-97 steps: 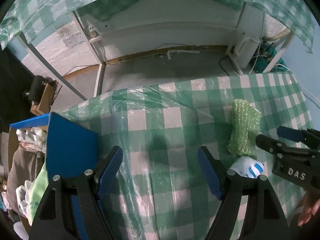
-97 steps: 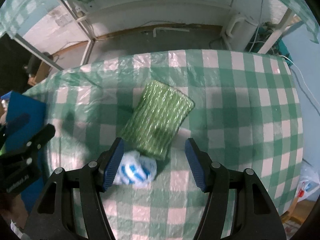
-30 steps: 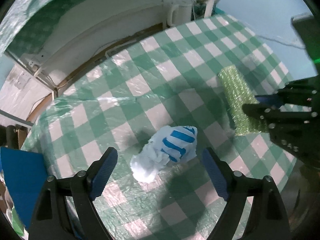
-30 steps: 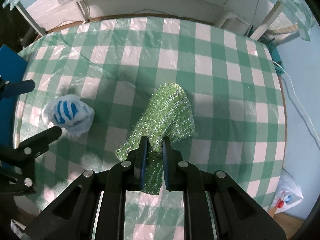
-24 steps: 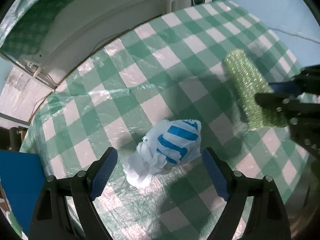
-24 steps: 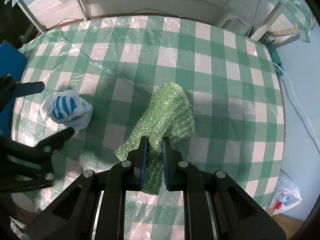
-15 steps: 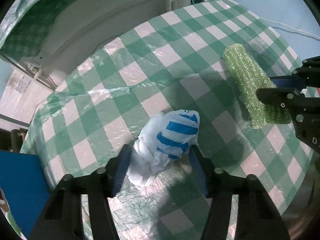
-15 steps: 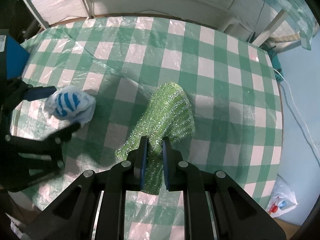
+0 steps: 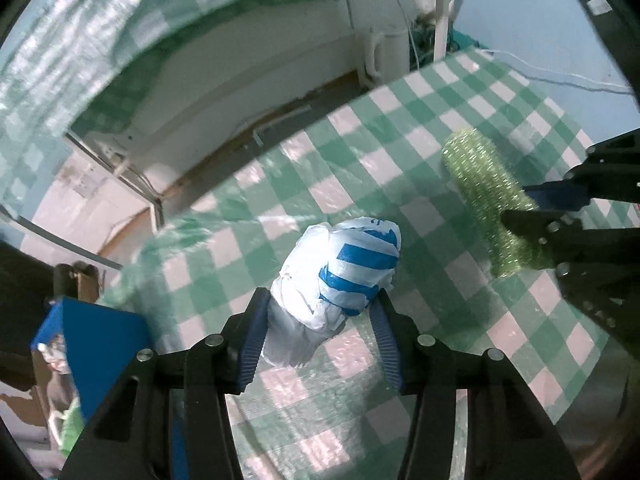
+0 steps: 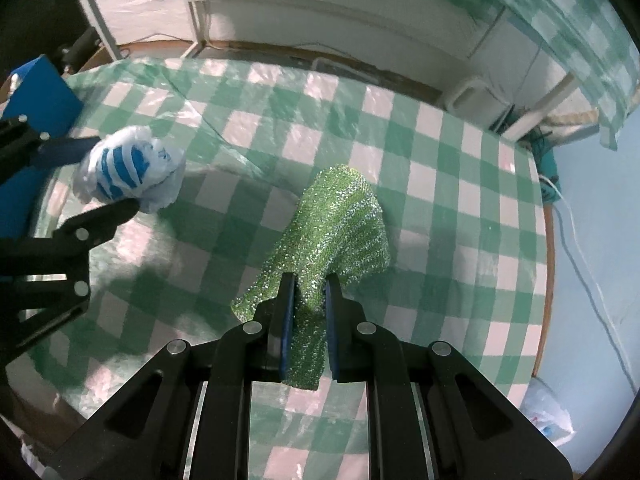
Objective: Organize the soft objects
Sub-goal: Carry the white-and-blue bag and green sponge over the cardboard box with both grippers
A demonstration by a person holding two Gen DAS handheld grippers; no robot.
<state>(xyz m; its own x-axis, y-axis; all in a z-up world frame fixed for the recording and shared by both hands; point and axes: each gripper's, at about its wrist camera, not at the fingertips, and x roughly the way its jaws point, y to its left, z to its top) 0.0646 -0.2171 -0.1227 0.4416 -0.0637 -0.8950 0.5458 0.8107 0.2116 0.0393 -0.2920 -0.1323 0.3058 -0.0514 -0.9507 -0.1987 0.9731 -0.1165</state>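
A crumpled white plastic bag with blue stripes sits between the blue pads of my left gripper, whose jaws are closing and press its sides; it hangs above the checked table. The right wrist view shows the same striped bag at the left in the left gripper. A sparkly green scouring cloth droops from my right gripper, which is shut on its near end. In the left wrist view the green cloth hangs at the right from the right gripper.
A round table with a green and white checked plastic cover lies under both grippers. A blue bin holding soft items stands off its left edge, also the blue bin in the right wrist view. A white kettle stands beyond the table.
My left gripper closed on the striped bag and lifted it off the table. The right gripper kept its hold on the green cloth and shifted a little, raising it.
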